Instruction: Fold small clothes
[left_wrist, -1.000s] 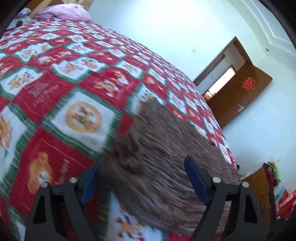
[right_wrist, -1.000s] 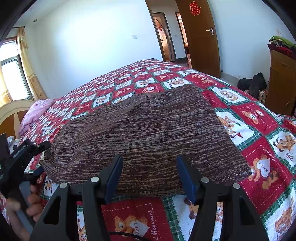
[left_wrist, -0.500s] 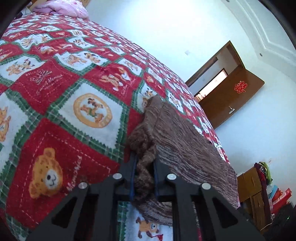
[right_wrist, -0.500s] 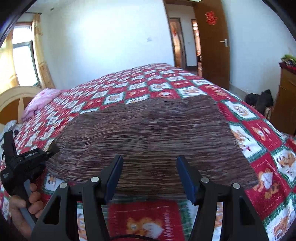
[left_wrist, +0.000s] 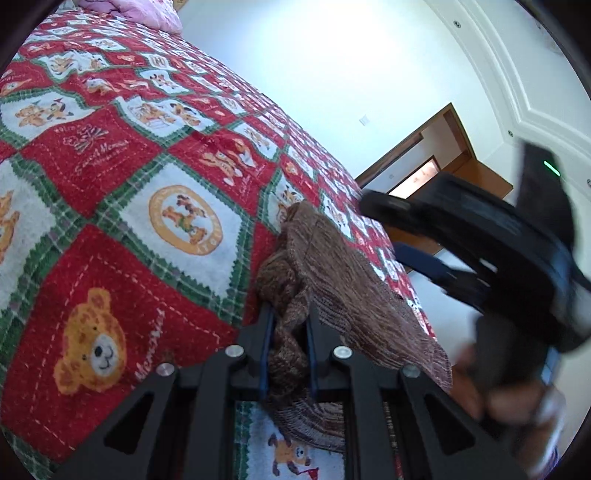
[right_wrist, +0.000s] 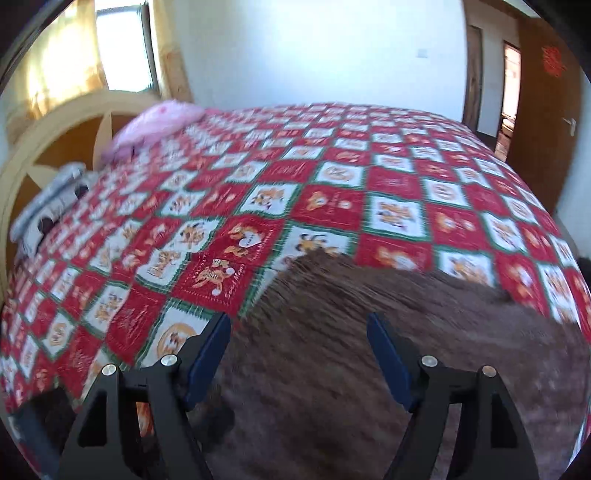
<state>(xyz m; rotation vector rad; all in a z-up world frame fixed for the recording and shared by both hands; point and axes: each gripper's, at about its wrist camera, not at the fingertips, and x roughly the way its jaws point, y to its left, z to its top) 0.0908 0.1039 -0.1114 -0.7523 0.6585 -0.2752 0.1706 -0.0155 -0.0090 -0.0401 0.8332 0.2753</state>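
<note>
A brown knitted garment (left_wrist: 332, 280) lies on a red, white and green patchwork bedspread (left_wrist: 110, 177). My left gripper (left_wrist: 290, 325) is shut on a bunched edge of the garment near its left end. In the left wrist view my right gripper (left_wrist: 436, 266) shows at the right, blurred, held above the garment with its blue pads apart. In the right wrist view the right gripper (right_wrist: 299, 332) is open and empty just above the garment (right_wrist: 369, 350), which fills the lower right.
A pink pillow (right_wrist: 155, 125) and a wooden headboard (right_wrist: 55, 125) are at the bed's far left end. A brown door (right_wrist: 543, 110) stands open at the right. A window with yellow curtains (right_wrist: 74, 55) is behind the headboard.
My left gripper has stayed shut on the garment edge it closed on earlier. My right gripper has swung left and forward over the garment, and now shows in the left wrist view.
</note>
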